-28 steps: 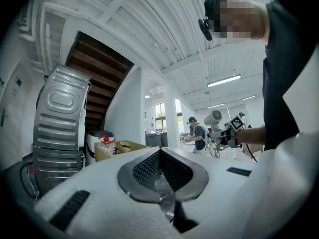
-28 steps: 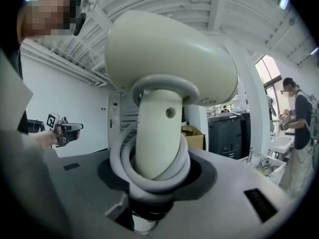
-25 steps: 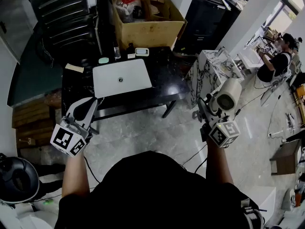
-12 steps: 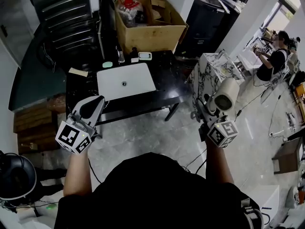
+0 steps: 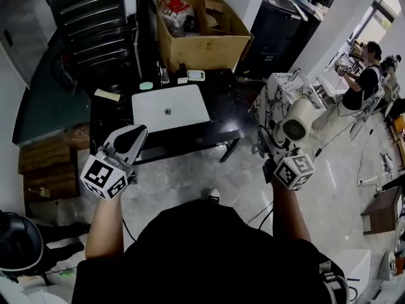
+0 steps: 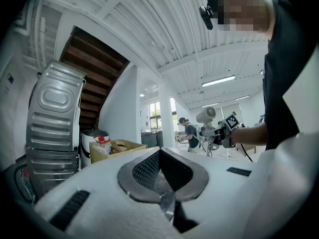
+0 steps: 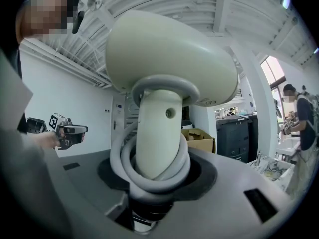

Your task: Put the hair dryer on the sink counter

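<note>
Right gripper (image 5: 273, 145) is clamping the hair dryer (image 5: 299, 123) by its handle, best kept upright and steady; left gripper (image 5: 131, 138) is idling closed and empty.

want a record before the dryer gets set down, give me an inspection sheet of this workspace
surface: black table holds a closed white laptop; marbled counter stands to its right
job's things: cream hair dryer not on the counter, held in the right tool
clutter: open cardboard box full of oddments behind the table
grippers: left tool shut, empty; right tool shut on the hair dryer's handle
cables: grey cord coiled round the handle; black cables on the floor
surroundings: another person far right; helmet lower left
</note>
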{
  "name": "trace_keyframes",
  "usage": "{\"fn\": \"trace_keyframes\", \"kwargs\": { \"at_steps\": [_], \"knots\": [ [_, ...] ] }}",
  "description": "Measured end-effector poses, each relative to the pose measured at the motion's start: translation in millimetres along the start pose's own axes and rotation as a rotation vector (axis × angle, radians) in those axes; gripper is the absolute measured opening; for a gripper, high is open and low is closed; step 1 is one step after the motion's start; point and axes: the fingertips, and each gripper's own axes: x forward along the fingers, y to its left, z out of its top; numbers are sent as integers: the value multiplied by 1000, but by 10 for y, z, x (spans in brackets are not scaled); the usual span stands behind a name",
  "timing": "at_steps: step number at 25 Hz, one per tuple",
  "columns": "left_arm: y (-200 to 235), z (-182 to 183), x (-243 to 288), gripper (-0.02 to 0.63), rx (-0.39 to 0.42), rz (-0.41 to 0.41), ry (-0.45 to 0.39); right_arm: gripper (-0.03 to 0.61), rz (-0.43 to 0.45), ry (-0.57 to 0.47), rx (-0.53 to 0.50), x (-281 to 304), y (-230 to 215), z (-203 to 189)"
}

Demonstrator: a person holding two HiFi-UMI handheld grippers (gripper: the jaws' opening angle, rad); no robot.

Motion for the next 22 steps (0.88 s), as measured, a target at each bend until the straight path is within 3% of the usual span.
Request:
{"fn": "trace_keyframes", "kwargs": {
  "at_steps": [11, 22],
  "knots": [
    [103, -147, 448, 15, 9, 2, 46, 193, -18, 28, 38, 321, -530, -225],
    [593, -416, 1812, 15, 7, 20, 124, 193, 4, 76, 134, 1345, -1752, -599]
  ]
}}
